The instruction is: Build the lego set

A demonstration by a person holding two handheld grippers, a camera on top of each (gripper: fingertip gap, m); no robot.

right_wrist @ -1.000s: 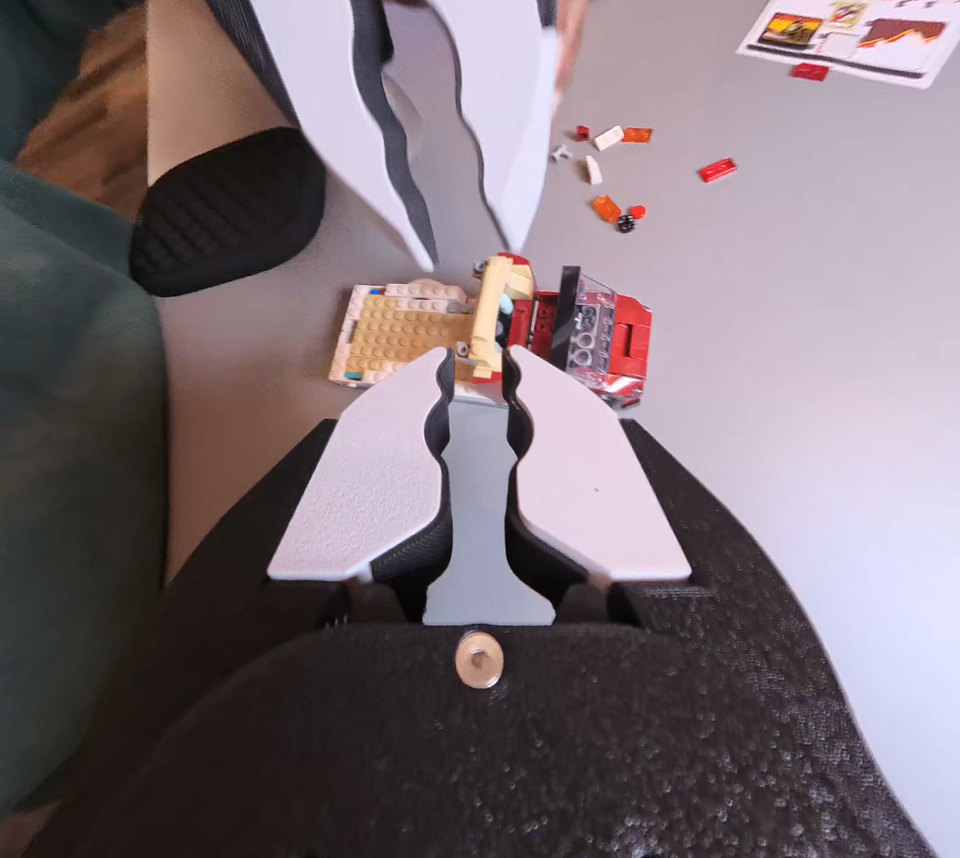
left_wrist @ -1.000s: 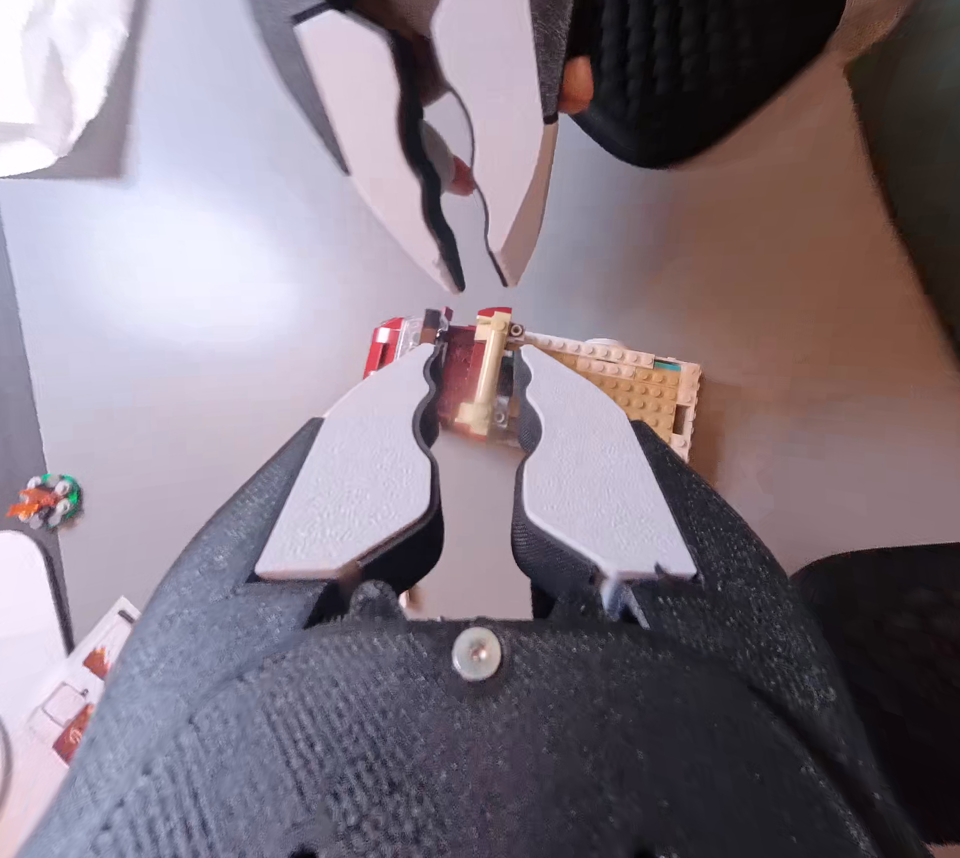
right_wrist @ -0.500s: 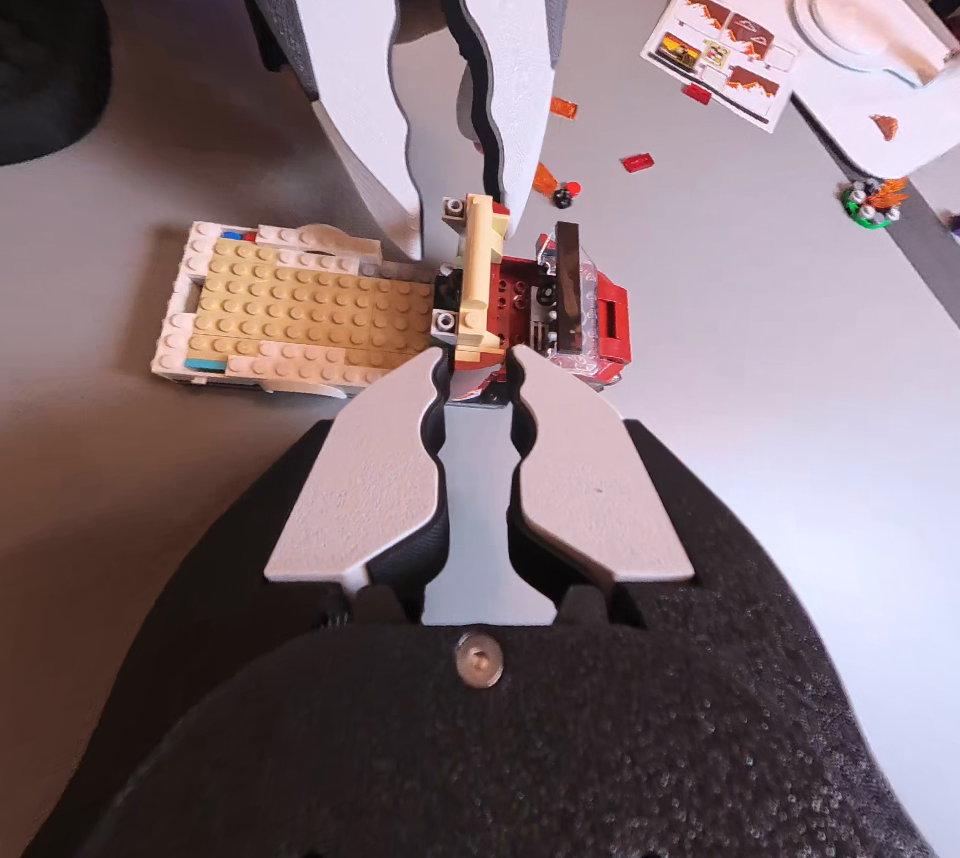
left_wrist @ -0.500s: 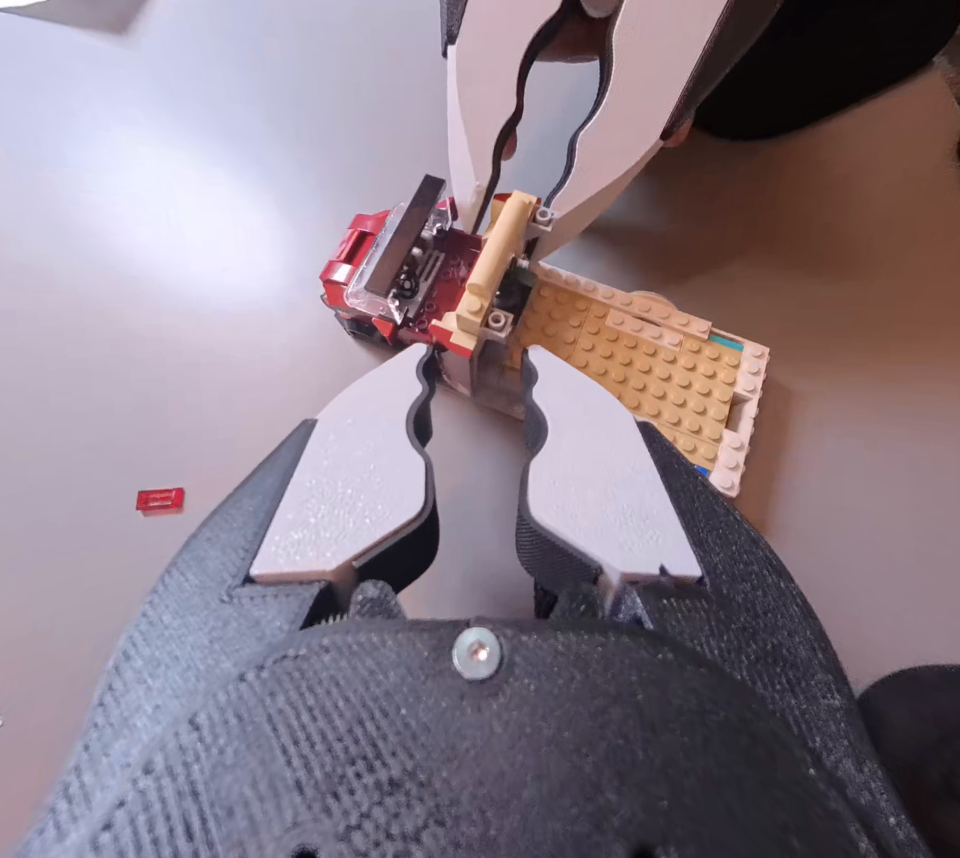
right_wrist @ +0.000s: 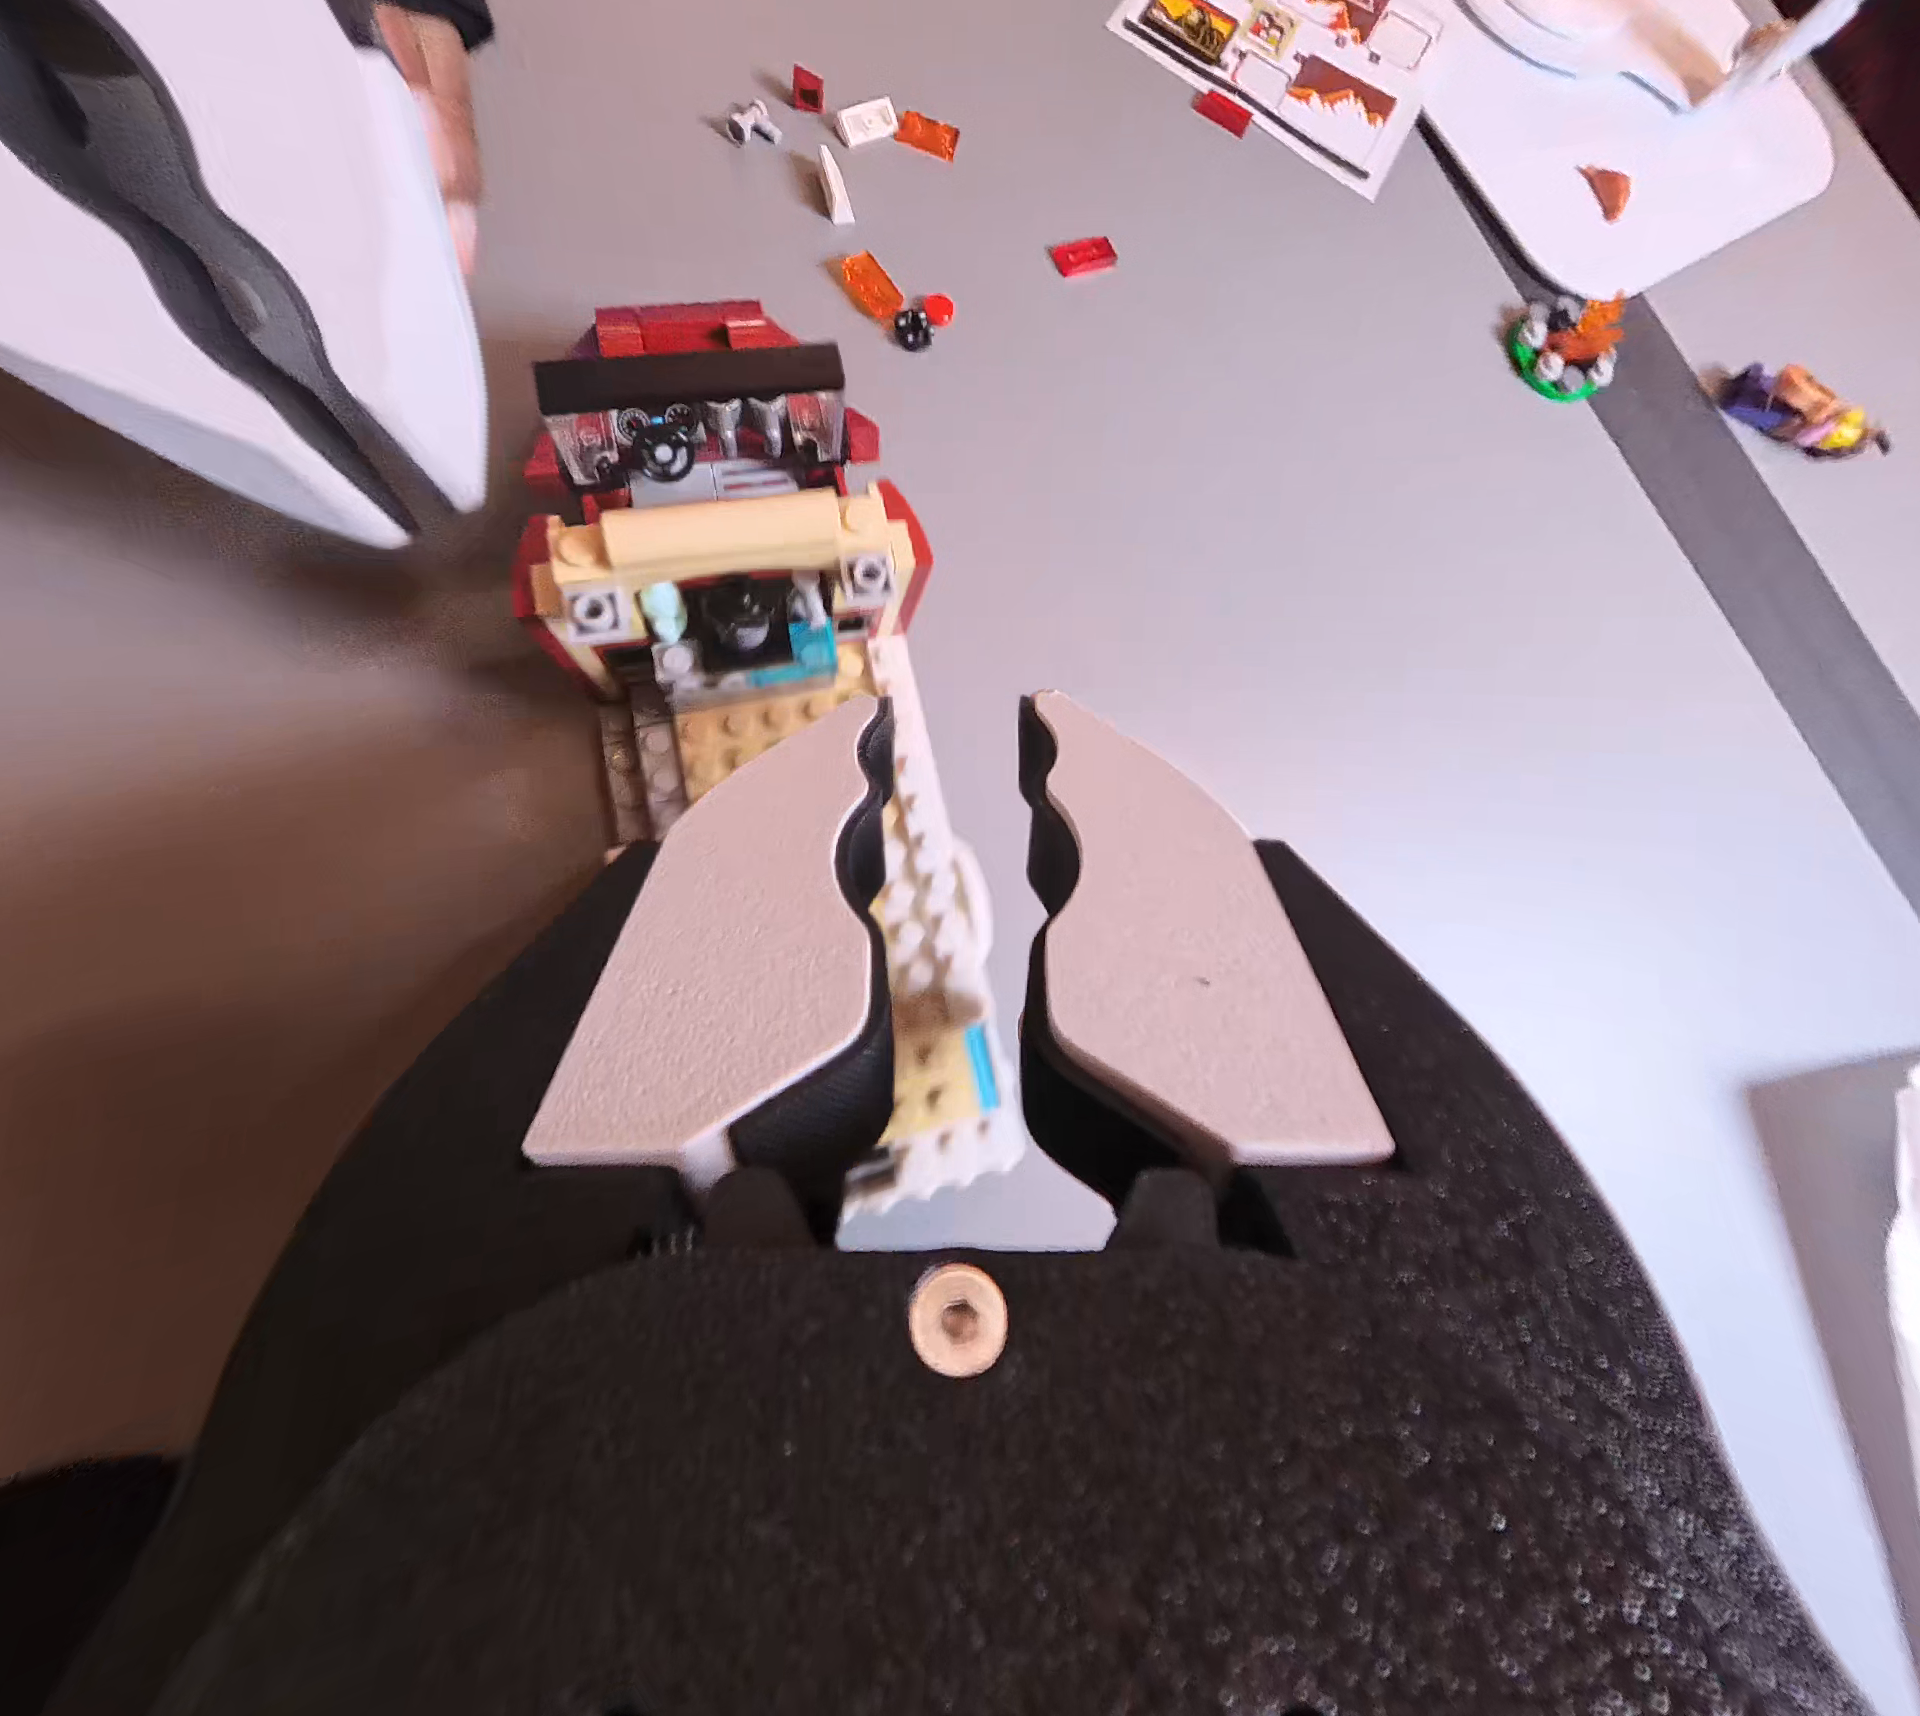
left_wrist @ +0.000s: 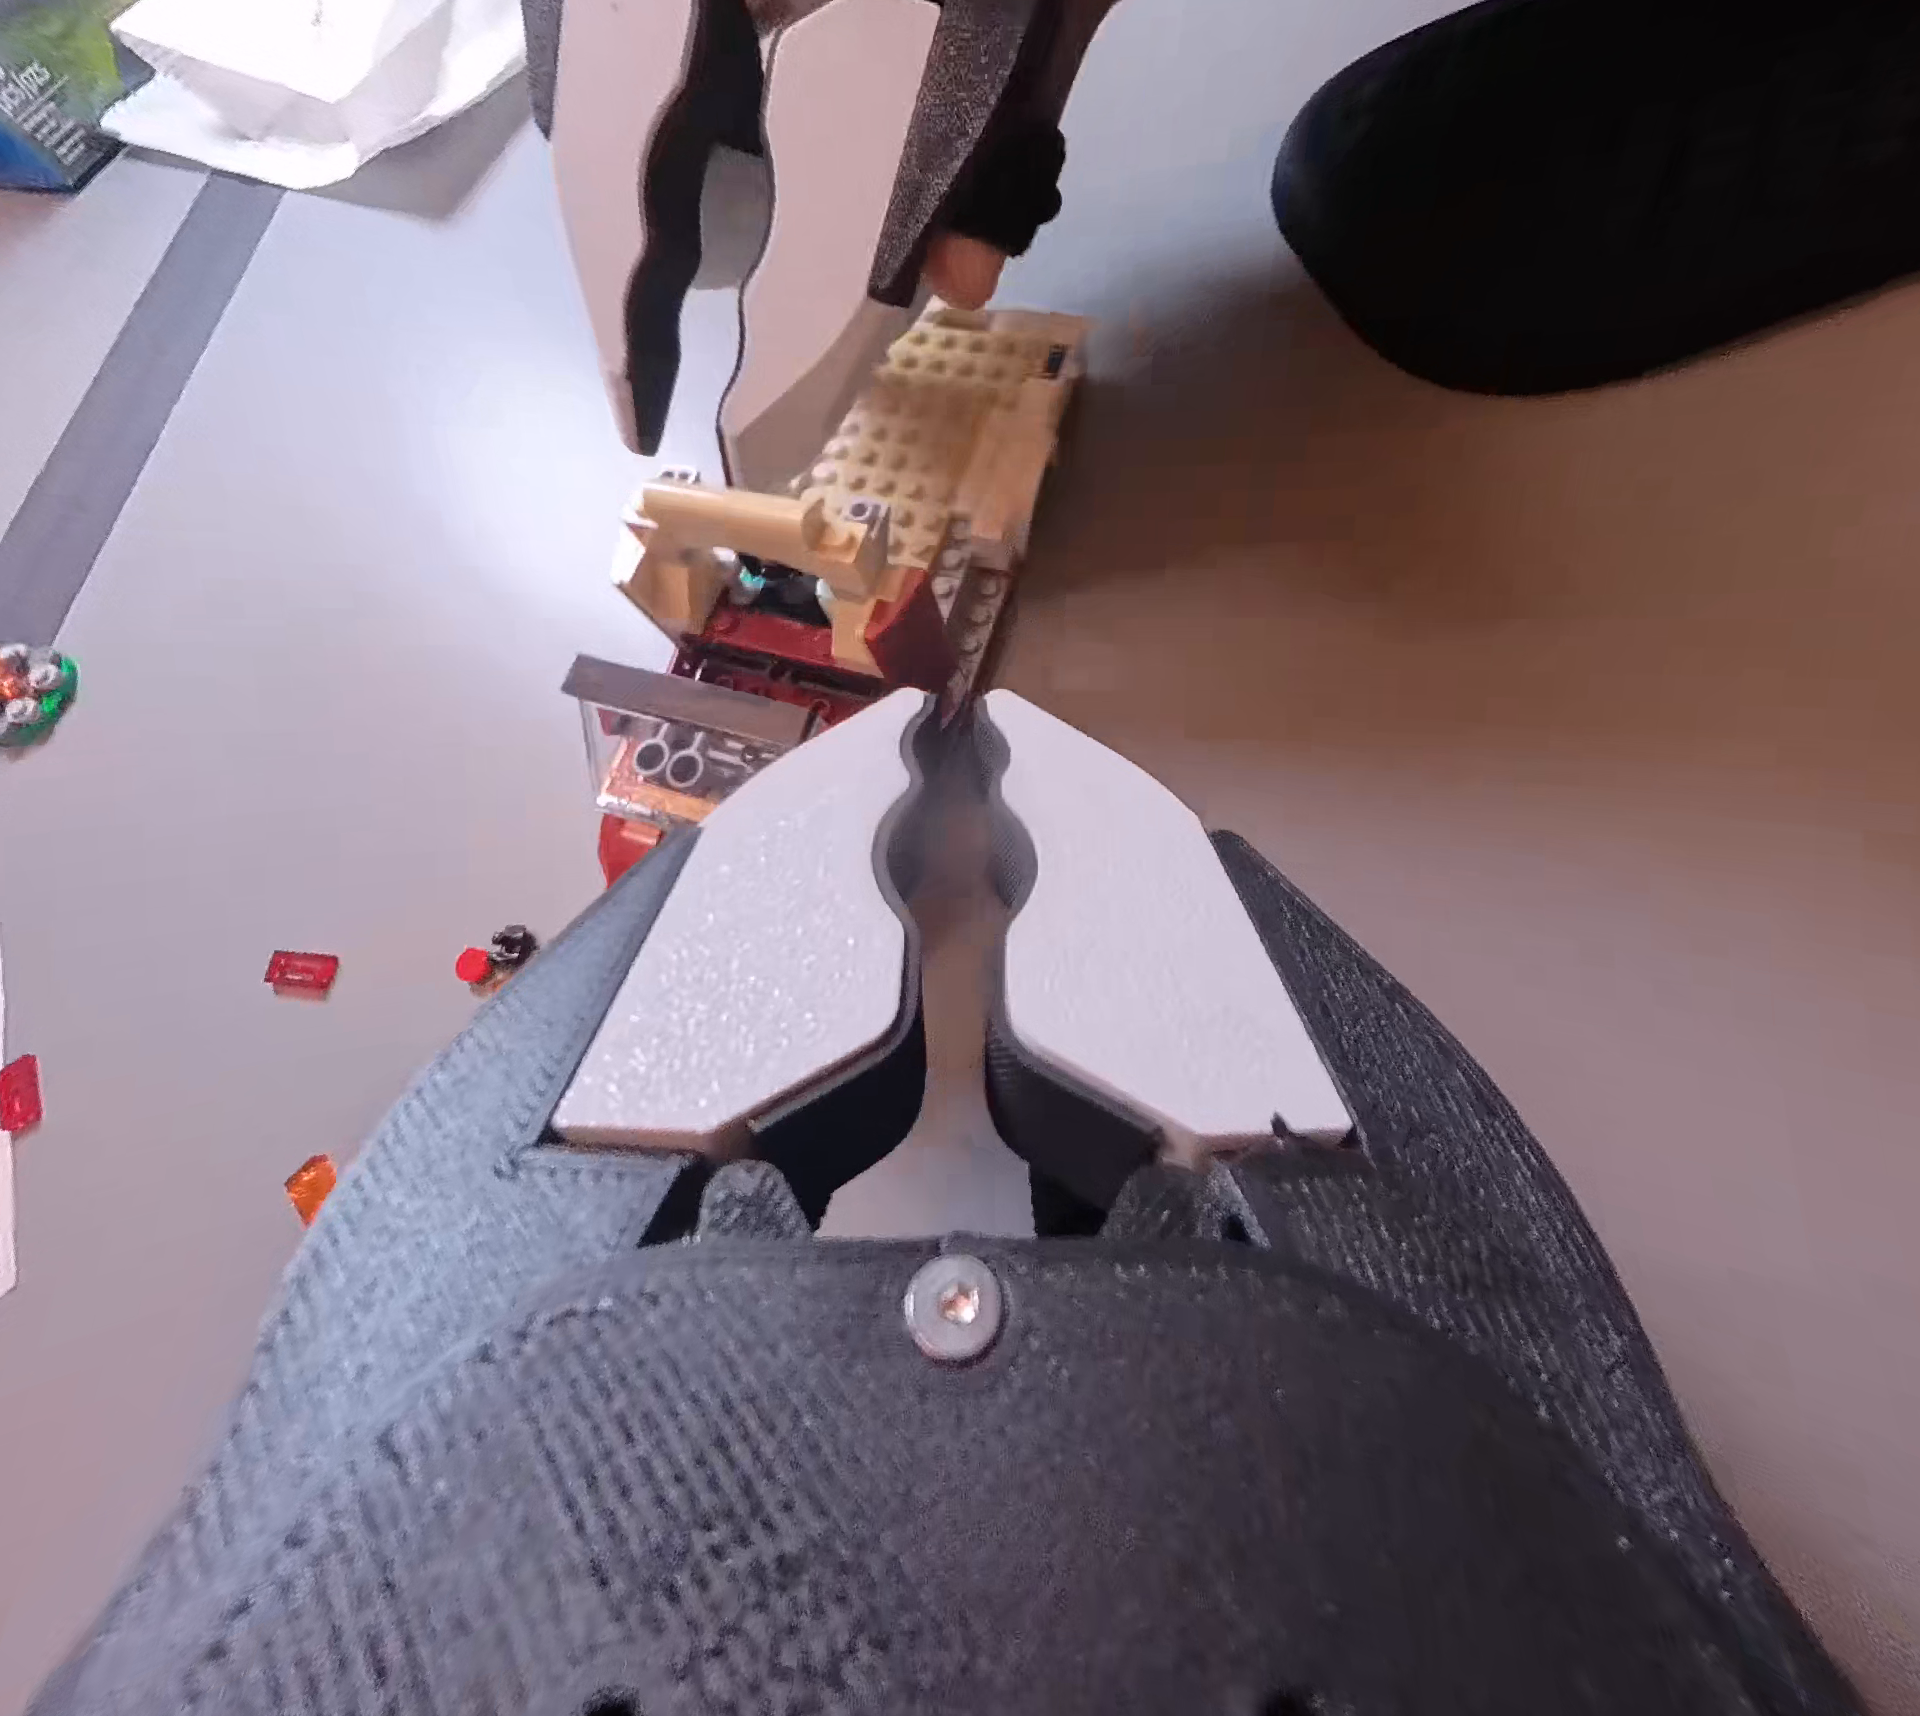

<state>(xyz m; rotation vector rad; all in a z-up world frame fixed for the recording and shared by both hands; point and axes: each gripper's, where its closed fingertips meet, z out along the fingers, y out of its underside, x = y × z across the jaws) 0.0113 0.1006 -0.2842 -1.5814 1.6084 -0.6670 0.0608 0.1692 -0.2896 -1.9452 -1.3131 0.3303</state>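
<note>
A lego truck (right_wrist: 717, 544) with a dark red cab and a tan studded bed (left_wrist: 925, 440) stands on the grey table. My left gripper (left_wrist: 951, 716) has its jaws almost together, with the tips at the cab's red side (left_wrist: 914, 658). I cannot tell whether they pinch it. It also shows at upper left in the right wrist view (right_wrist: 442, 518), just left of the cab. My right gripper (right_wrist: 954, 710) is open over the rear of the bed. The bed's white side wall (right_wrist: 935, 887) lies between its fingers, with a gap on the right. It also shows in the left wrist view (left_wrist: 681, 451).
Loose small pieces (right_wrist: 873, 128) and a red tile (right_wrist: 1083, 256) lie beyond the cab. A sticker sheet (right_wrist: 1278, 35), a white stand (right_wrist: 1621, 4), a small campfire build (right_wrist: 1564, 352) and a minifigure (right_wrist: 1803, 409) are at the right. A white paper bag (left_wrist: 322, 35) lies far left. Some 9 cm of space lies between my two pairs of fingers. Both grippers' tips are roughly 15 cm from the red tile (right_wrist: 1083, 256). It is also in sight in the left wrist view (left_wrist: 300, 969).
Both grippers have swung round the truck. My left jaws have closed from open. My right gripper has moved from the truck's side to over the rear of the bed.
</note>
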